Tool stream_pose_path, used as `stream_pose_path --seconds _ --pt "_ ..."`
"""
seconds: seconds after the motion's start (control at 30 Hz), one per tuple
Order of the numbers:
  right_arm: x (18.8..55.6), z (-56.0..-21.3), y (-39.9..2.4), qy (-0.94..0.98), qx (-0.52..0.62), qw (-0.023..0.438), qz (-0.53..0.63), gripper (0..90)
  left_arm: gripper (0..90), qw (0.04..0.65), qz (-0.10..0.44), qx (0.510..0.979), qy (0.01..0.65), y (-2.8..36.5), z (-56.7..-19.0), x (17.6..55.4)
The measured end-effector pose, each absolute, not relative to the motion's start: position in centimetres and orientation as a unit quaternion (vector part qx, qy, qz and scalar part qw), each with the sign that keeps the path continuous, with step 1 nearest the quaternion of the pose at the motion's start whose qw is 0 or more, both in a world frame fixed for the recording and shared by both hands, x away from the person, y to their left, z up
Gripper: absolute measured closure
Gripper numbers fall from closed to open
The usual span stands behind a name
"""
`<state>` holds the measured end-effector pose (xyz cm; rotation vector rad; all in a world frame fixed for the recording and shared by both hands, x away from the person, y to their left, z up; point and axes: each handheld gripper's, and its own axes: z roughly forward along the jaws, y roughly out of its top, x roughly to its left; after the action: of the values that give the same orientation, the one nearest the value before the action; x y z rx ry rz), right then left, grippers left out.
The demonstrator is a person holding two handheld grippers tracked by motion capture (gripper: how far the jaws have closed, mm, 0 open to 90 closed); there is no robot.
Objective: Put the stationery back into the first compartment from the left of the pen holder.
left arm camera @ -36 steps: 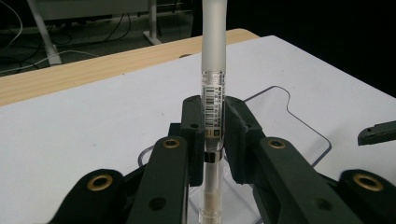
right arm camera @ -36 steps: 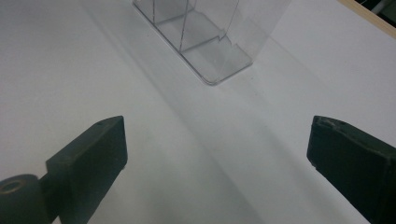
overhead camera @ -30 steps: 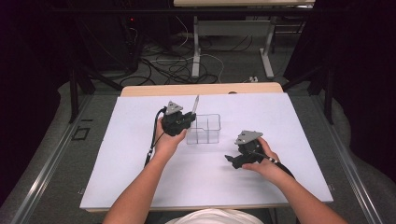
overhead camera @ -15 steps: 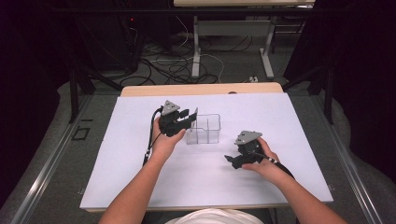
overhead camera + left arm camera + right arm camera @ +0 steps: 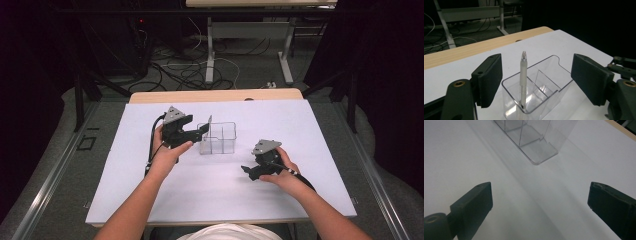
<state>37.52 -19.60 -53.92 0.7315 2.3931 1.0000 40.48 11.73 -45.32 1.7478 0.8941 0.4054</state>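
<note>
A clear plastic organiser box (image 5: pixel 223 139) with dividers stands in the middle of the white sheet. A slim translucent pen (image 5: pixel 208 127) stands upright in its left compartment, tip up, leaning on the wall. My left gripper (image 5: pixel 196 133) hovers just left of the box. Its jaws have just been opening and stand apart on either side of the pen (image 5: pixel 523 75) without touching it. The box (image 5: pixel 549 82) lies past the left gripper (image 5: pixel 536 80). My right gripper (image 5: pixel 248 171) rests low on the sheet to the right, open and holding nothing. The right gripper (image 5: pixel 541 202) faces the box (image 5: pixel 536 145).
The white sheet (image 5: pixel 310 130) covers the table, and a wooden strip (image 5: pixel 215 96) shows along the far edge. Beyond it are cables and metal table legs (image 5: pixel 210 60) on the floor. A metal rail (image 5: pixel 55 180) runs along the left side.
The left gripper opened and let go of the pen, which now stands in the box. The hand drew back to the left and rose slightly. The right gripper stayed still.
</note>
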Motion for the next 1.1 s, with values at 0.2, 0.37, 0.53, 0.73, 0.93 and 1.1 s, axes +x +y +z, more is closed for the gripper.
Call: stream_pose_path --seconds 0.2,0.37,0.53,0.73,0.93,1.1 --pt "37.5 -53.9 -19.6 0.866 0.266 0.222 0.361 5.5 20.0 0.526 0.158 0.735 0.398 13.4 -44.8 39.6" --pt "37.5 -53.9 -19.6 0.866 0.264 0.223 0.362 5.5 9.3 0.511 0.173 0.732 0.416 15.0 -44.9 39.3" --pt "37.5 -53.8 -19.6 0.866 0.270 0.220 0.358 5.5 0.4 0.495 0.186 0.723 0.444 16.6 -45.4 39.2" --pt "37.6 -53.9 -19.8 0.863 0.278 0.221 0.358 4.7 0.3 0.483 0.198 0.711 0.471 18.3 -46.6 39.0" --pt "37.8 -53.9 -20.1 0.858 0.291 0.224 0.360 4.6 0.3 0.465 0.207 0.709 0.488 19.9 -47.7 38.9" --pt "38.0 -53.8 -20.4 0.852 0.303 0.235 0.356 4.5 0.3 0.449 0.205 0.714 0.496 20.8 -48.8 38.8"
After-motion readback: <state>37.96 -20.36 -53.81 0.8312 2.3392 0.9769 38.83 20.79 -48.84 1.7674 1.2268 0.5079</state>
